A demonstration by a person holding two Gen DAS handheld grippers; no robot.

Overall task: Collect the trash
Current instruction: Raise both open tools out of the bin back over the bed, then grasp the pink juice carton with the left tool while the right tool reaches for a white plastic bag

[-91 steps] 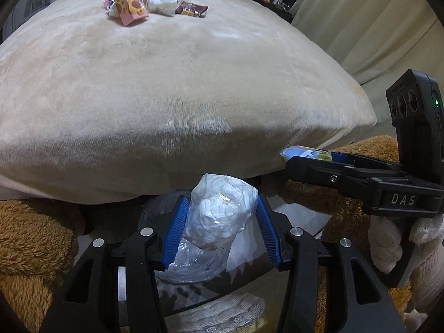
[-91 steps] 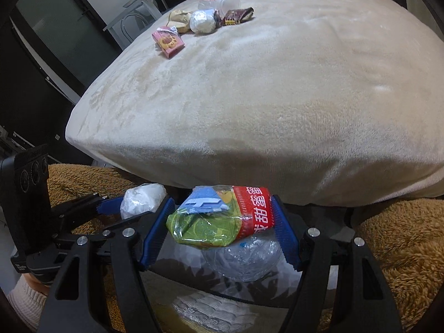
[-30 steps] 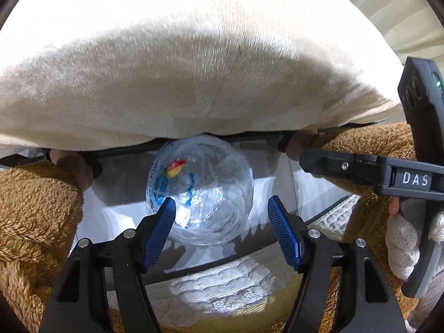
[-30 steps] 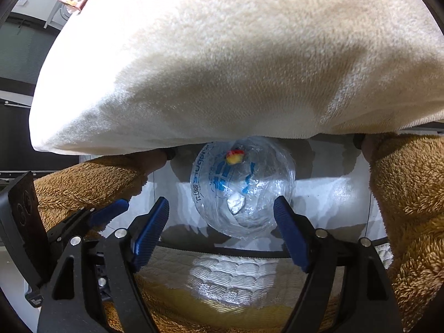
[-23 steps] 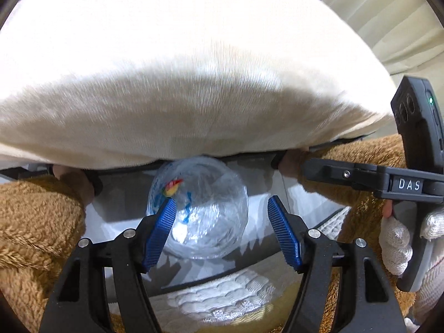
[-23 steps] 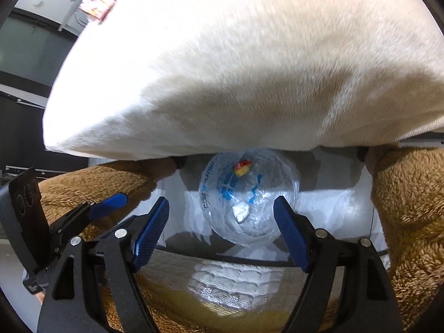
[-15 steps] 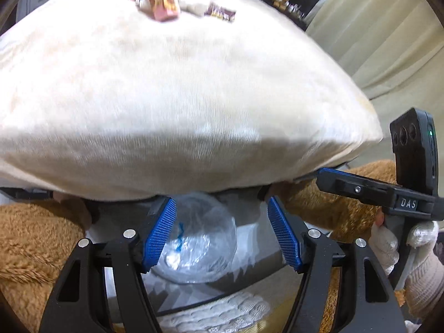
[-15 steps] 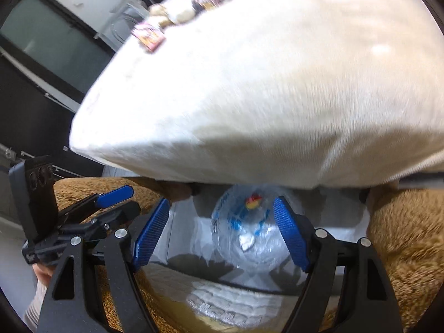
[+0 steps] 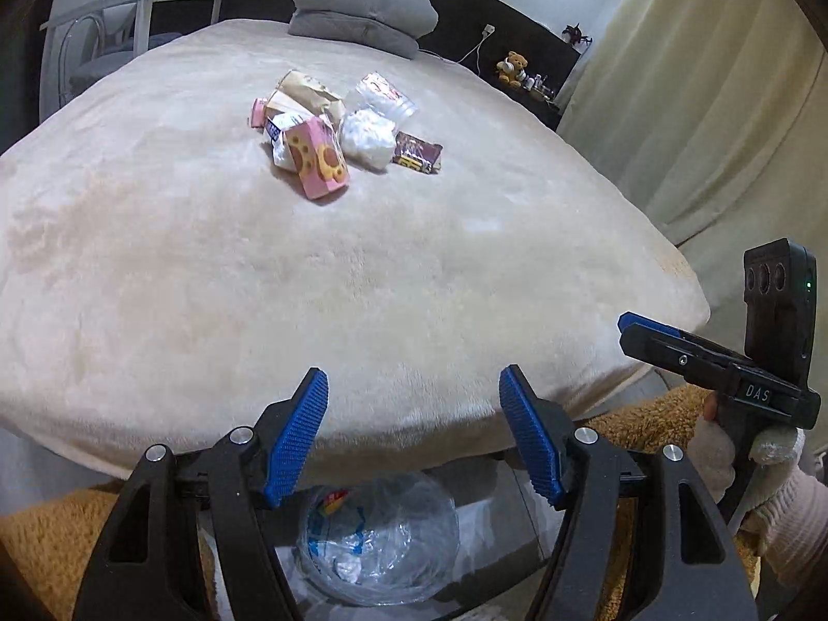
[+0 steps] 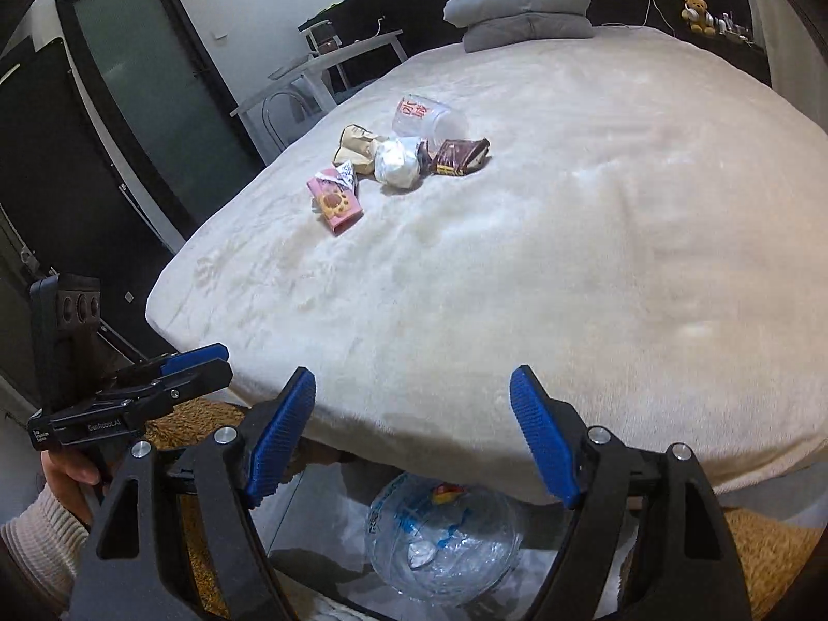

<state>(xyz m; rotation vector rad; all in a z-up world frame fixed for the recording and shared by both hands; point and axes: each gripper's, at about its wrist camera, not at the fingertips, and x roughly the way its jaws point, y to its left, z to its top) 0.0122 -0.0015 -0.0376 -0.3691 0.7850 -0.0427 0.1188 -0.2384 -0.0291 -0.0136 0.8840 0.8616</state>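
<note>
A heap of trash lies far back on the cream bed: a pink cookie box [image 9: 318, 159], a white crumpled wad [image 9: 366, 138], a brown wrapper [image 9: 417, 152], a tan paper bag [image 9: 305, 90] and a clear cup [image 9: 384, 92]. The pink box [image 10: 339, 203], wad [image 10: 397, 161], brown wrapper [image 10: 458, 156] and cup [image 10: 422, 115] also show in the right wrist view. My left gripper [image 9: 414, 434] is open and empty at the bed's near edge. My right gripper [image 10: 412, 437] is open and empty beside it. Below both sits a clear bag-lined bin [image 9: 382, 543], also in the right wrist view [image 10: 442, 543].
The cream blanket [image 9: 259, 269] covers the bed. A folded grey pillow [image 9: 362, 13] lies at the head. Brown fuzzy fabric [image 9: 46, 548] flanks the bin. A white desk [image 10: 336, 67] and dark door stand left; curtains [image 9: 698, 103] hang right.
Both grippers, which held trash 3 s ago, are empty; they have risen from the bin and tilted up, so the bed top and trash heap came into view.
</note>
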